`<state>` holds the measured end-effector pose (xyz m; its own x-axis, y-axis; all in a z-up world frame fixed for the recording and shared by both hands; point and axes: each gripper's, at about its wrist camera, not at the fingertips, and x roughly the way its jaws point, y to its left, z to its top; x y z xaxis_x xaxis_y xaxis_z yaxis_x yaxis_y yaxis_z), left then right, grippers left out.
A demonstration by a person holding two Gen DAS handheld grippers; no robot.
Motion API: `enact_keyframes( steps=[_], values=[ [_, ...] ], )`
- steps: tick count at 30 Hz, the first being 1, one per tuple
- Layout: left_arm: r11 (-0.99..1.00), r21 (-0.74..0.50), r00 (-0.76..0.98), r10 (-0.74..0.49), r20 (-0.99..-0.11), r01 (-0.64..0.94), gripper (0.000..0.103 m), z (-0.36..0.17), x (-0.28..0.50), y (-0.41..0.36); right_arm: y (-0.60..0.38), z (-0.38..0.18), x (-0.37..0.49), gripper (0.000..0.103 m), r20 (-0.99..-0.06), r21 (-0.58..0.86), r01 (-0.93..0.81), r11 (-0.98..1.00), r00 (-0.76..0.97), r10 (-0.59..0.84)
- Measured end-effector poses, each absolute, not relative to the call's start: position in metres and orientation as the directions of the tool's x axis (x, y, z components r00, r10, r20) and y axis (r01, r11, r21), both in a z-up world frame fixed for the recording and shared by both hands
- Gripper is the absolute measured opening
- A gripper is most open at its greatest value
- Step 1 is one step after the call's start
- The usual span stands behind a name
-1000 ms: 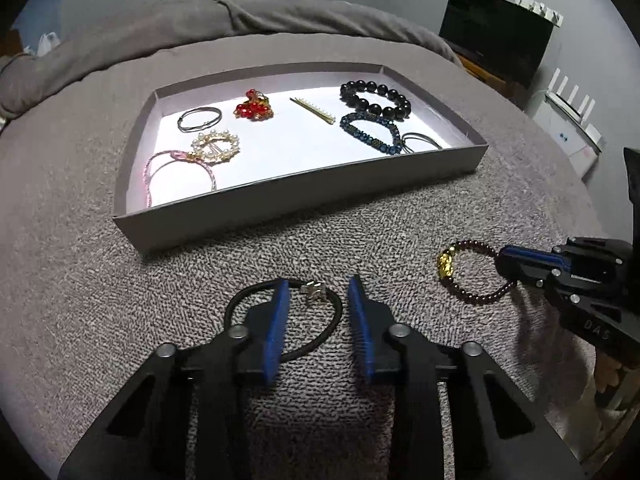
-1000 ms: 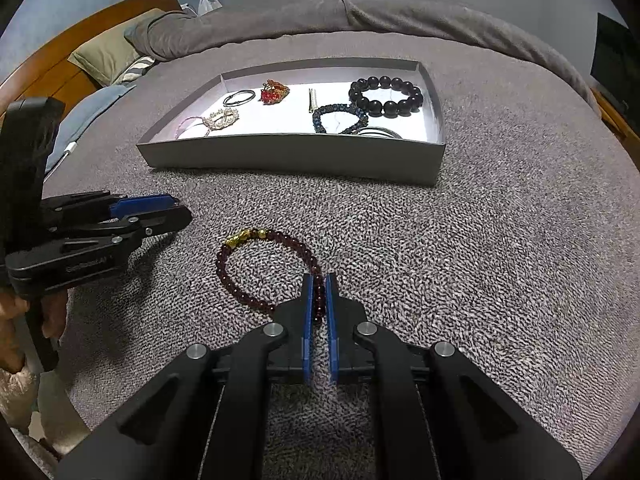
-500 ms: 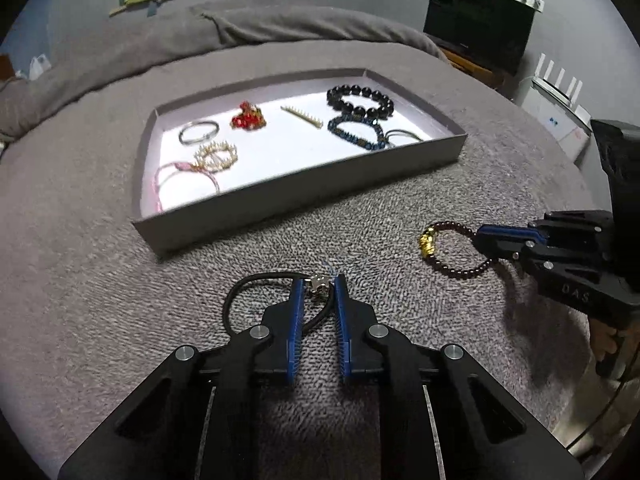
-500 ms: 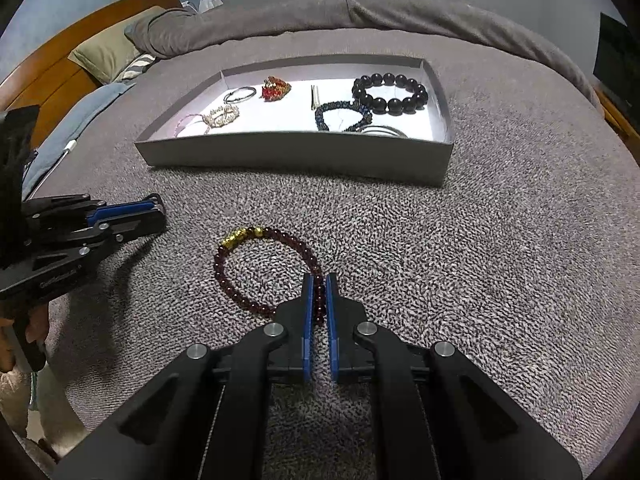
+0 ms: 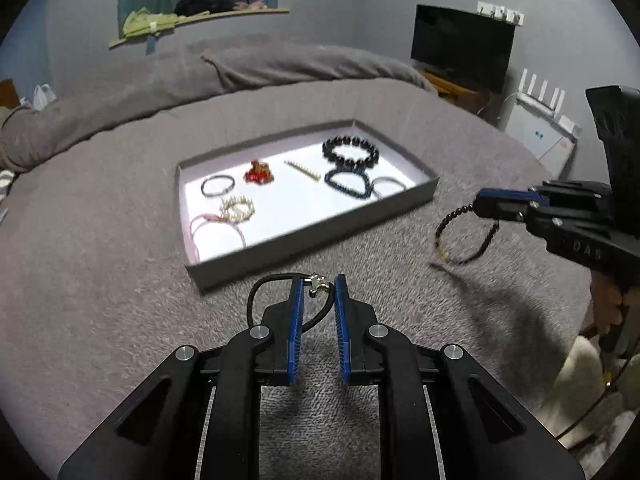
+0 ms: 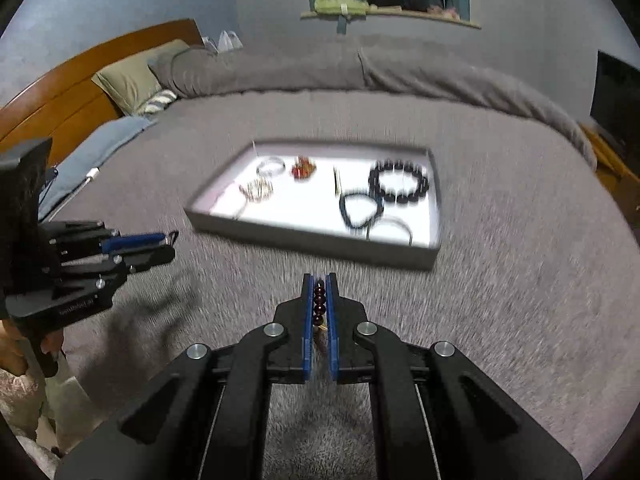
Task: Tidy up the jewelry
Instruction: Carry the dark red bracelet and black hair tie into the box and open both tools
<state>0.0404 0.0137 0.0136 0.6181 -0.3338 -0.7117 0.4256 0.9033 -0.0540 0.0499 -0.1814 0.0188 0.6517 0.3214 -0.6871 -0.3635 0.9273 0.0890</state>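
Here the left gripper (image 5: 317,290) pinches a hair tie (image 5: 256,296). The right gripper (image 6: 319,285) clamps a bracelet (image 5: 464,236), both near the tray (image 5: 320,236).

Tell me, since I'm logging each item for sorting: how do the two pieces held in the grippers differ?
The left gripper pinches a black cord hair tie; the right gripper clamps a dark red beaded bracelet. The hair tie is one smooth loop with a small silver charm; the bracelet is round beads with a gold charm. Both hang clear of the grey bedcover.
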Motion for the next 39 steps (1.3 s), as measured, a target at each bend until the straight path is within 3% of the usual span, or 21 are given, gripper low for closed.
enact_keyframes(
  steps=[8,18,26,39],
  values=[
    [0.892,-0.050,0.643,-0.361,-0.675,0.449,0.016,0.043,0.062,0.020,-0.183,0.053,0.074,0.006,-0.619,0.094,-0.357,0.929,0.710,0.336],
    [0.886,-0.022,0.627,-0.345,-0.699,0.464,0.016,0.024,0.123,0.003,-0.166,0.042,0.131,0.006,-0.585,0.136,-0.346,0.928,0.728,0.357],
    [0.877,-0.082,0.511,-0.349,-0.785,0.473,0.016,-0.024,0.161,-0.012,-0.161,-0.008,0.165,0.006,-0.666,0.213,-0.324,0.922,0.642,0.380],
    [0.884,-0.130,0.456,-0.353,-0.817,0.450,0.016,-0.045,0.175,-0.004,-0.156,-0.048,0.177,0.006,-0.764,0.198,-0.288,0.937,0.553,0.332]
  ],
)
